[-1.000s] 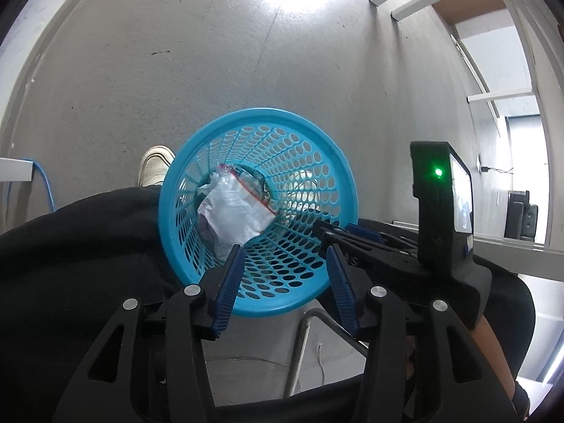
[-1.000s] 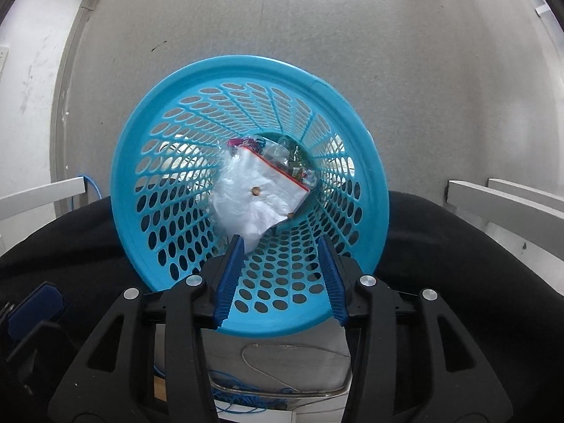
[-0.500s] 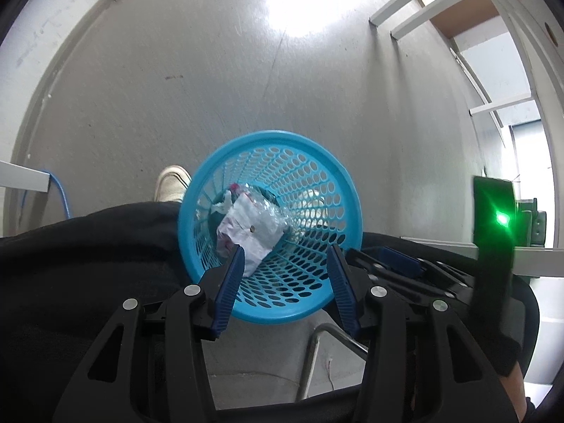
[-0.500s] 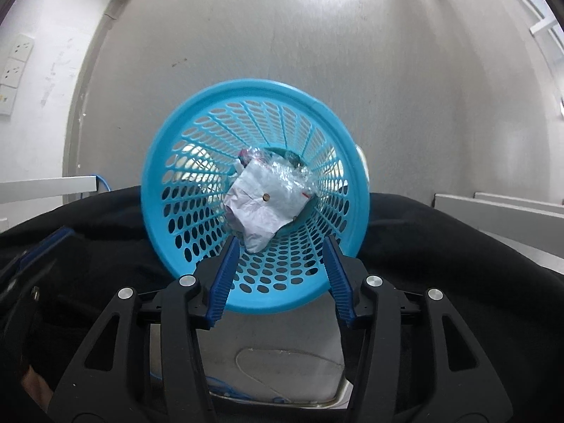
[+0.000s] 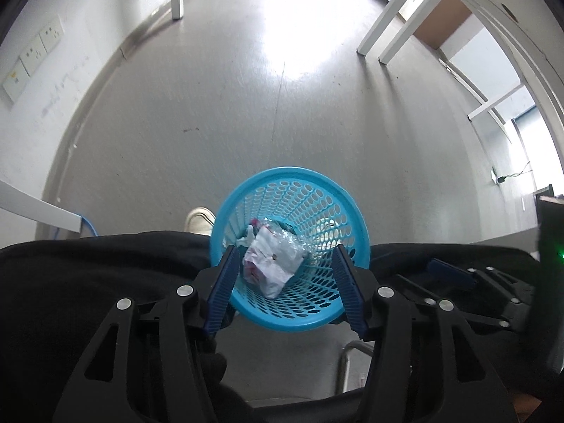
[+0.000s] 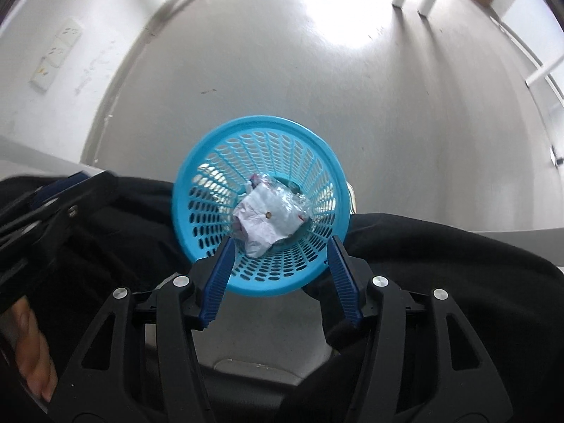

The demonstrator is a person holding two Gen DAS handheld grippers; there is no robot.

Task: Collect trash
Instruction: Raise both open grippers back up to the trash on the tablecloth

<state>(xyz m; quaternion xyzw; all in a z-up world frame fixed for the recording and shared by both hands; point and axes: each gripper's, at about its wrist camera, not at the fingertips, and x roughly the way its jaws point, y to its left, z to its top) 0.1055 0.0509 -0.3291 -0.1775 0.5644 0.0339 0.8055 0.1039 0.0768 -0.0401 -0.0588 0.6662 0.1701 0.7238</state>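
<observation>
Grey floor [image 5: 246,123]; blue basket [image 5: 328,320] with trash [image 5: 271,261] apparently below tool [image 5: 287,290].

And there's the bright blue perforated plastic wastebasket [image 5: 319,208], standing upright on the grey floor, round rim up and mouth wide open. Down inside lies a crumpled white-and-clear plastic wrapper [image 6: 266,220], marked with bits of red and sprawled against the near wall. Beneath it, more colourful scraps peek out, too small to identify.
</observation>
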